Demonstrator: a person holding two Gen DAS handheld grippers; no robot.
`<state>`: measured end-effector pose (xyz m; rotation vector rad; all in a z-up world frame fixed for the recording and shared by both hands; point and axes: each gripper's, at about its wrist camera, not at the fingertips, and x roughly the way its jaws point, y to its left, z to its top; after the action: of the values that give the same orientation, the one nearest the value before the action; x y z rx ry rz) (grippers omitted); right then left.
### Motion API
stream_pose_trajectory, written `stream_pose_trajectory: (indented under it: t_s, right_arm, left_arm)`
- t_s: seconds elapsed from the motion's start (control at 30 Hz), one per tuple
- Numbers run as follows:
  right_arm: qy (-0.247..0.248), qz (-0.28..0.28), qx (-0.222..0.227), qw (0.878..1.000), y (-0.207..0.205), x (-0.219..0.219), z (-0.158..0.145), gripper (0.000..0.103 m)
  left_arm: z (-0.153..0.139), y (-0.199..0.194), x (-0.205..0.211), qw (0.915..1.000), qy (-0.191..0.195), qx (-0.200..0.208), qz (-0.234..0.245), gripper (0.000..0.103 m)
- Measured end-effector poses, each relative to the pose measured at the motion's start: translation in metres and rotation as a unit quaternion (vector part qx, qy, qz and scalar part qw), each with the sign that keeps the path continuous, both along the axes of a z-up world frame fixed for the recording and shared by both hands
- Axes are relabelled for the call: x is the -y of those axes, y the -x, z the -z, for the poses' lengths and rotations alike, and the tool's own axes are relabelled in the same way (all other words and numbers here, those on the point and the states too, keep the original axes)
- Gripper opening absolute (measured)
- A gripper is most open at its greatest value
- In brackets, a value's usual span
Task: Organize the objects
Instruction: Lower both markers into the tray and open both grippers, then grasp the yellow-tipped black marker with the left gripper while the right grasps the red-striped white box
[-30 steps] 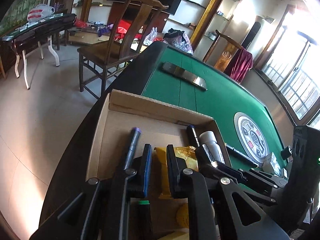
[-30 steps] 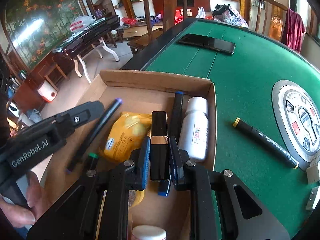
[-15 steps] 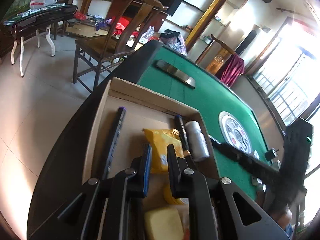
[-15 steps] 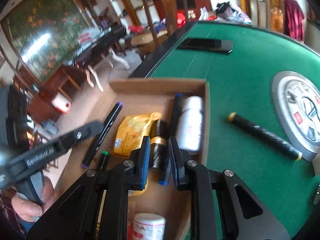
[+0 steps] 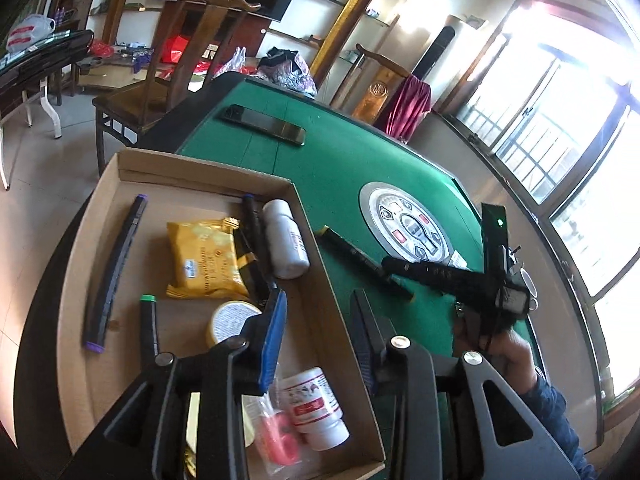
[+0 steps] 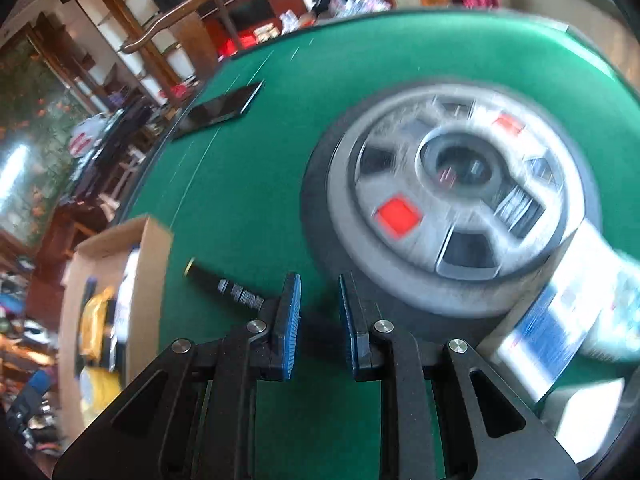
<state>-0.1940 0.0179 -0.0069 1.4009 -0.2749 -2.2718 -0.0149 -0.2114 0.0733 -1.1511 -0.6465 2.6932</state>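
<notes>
Beside the cardboard box (image 5: 120,168), on the green tabletop (image 5: 340,160), lies the one loose piece that is plainly meant for sorting: a black marker (image 5: 362,262) with a yellowish tip, just outside the box's right wall and between that wall and the round control panel (image 5: 404,228) set into the felt. The box holds a purple-capped marker (image 5: 114,272) by its left wall, a yellow snack packet (image 5: 204,258) at its middle, a white bottle (image 5: 286,240) against the right wall with a blue-capped pen (image 5: 252,216) next to it, a green-capped marker (image 5: 148,328), a round tin (image 5: 232,318), a red-labelled bottle (image 5: 316,404) and something pink (image 5: 280,436) in the near corner. The step in hand looks like the fetch of that last marker. The right tongs (image 6: 318,312) hover over the marker's near end with the barrel running under the left pad; they stand at a narrow gap with nothing visibly gripped, and the view is blurred. The left tongs (image 5: 320,340) are over the box's right wall, opening, with nothing between the pads. A phone (image 5: 264,125) lies on the felt beyond the box, well apart from the work. The next move would call for the right tongs to spread, straddle the barrel squarely and pinch it, then carry it over the wall into the free strip of the box.
</notes>
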Motion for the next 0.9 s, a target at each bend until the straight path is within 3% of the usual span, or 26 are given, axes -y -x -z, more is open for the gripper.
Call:
stream_pose_trajectory:
  t_s: [0.17, 0.3, 0.37, 0.5, 0.67, 0.8, 0.9]
  right_arm:
    - [0.071, -0.064, 0.028, 0.995, -0.038, 0.001, 0.004, 0.02]
    - [0.076, -0.051, -0.024, 0.996, -0.059, -0.016, -0.013, 0.02]
    - [0.059, -0.034, -0.052, 0.996, -0.067, -0.028, -0.019, 0.021]
    - [0.041, -0.002, -0.101, 0.994, -0.083, -0.059, -0.029, 0.05]
    - [0.081, 0.022, -0.117, 0.99, -0.089, -0.11, -0.037, 0.05]
    - [0.108, 0.028, -0.116, 0.987, -0.091, -0.128, -0.04, 0.05]
    - [0.121, 0.026, -0.134, 0.983, -0.098, -0.132, -0.047, 0.049]
  left_arm:
    - [0.001, 0.01, -0.016, 0.9998, -0.004, 0.016, 0.007, 0.033]
    - [0.002, 0.024, -0.043, 0.9988, 0.0, 0.035, 0.033, 0.037]
    - [0.005, 0.033, -0.057, 0.9982, -0.001, 0.045, 0.04, 0.046]
    - [0.017, 0.052, -0.081, 0.9959, 0.014, 0.083, 0.032, 0.047]
    - [0.036, 0.065, -0.095, 0.992, 0.005, 0.126, 0.01, 0.047]
    - [0.039, 0.067, -0.109, 0.9878, 0.059, 0.138, -0.041, 0.046]
    - [0.039, 0.067, -0.119, 0.9773, 0.123, 0.139, -0.102, 0.046]
